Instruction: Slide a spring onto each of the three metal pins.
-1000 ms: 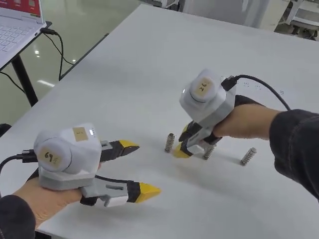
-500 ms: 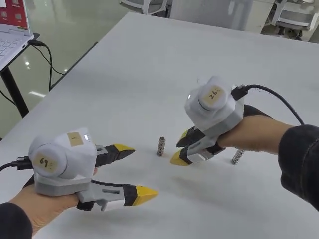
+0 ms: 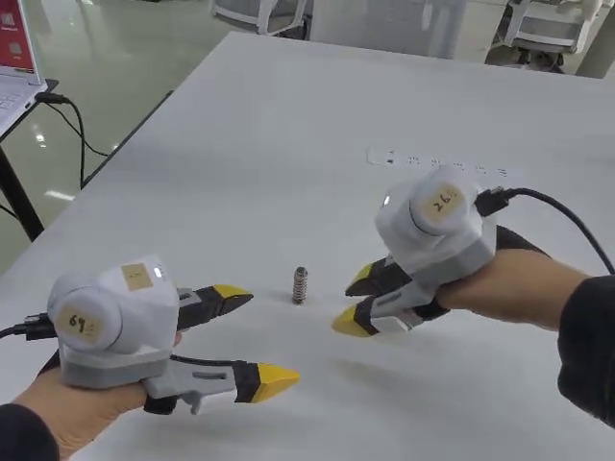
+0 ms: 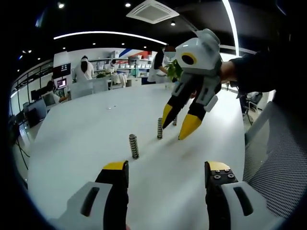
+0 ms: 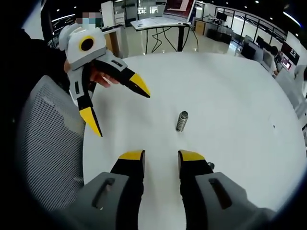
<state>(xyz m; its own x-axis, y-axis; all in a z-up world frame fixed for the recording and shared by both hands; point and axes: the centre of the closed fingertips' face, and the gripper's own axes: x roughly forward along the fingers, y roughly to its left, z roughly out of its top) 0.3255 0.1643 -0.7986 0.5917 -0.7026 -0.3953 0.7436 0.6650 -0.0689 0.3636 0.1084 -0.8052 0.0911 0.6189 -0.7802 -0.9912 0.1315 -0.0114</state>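
A small coiled metal spring (image 3: 300, 285) stands upright on the white table (image 3: 288, 144), between my two grippers. My left gripper (image 3: 252, 338) is at the lower left, its yellow-tipped jaws wide apart and holding nothing. My right gripper (image 3: 354, 301) hovers just right of the spring, open and holding nothing. In the left gripper view three upright springs show: one (image 4: 133, 146) near my own gripper (image 4: 167, 167), a second (image 4: 159, 128) and a third (image 4: 174, 120) by the right gripper (image 4: 178, 120). The right gripper view has a spring (image 5: 182, 121) ahead of its gripper (image 5: 161, 155), with the left gripper (image 5: 115, 103) at upper left.
A laptop (image 3: 12, 58) on a stand with cables (image 3: 72, 120) sits past the table's left edge. A flat white strip (image 3: 432, 163) lies farther back on the table. A mesh chair (image 4: 273, 158) stands close behind the near edge.
The head camera has swung, so the scene sits differently. My right gripper has drawn back from the springs to the right. The left gripper holds its place, still open.
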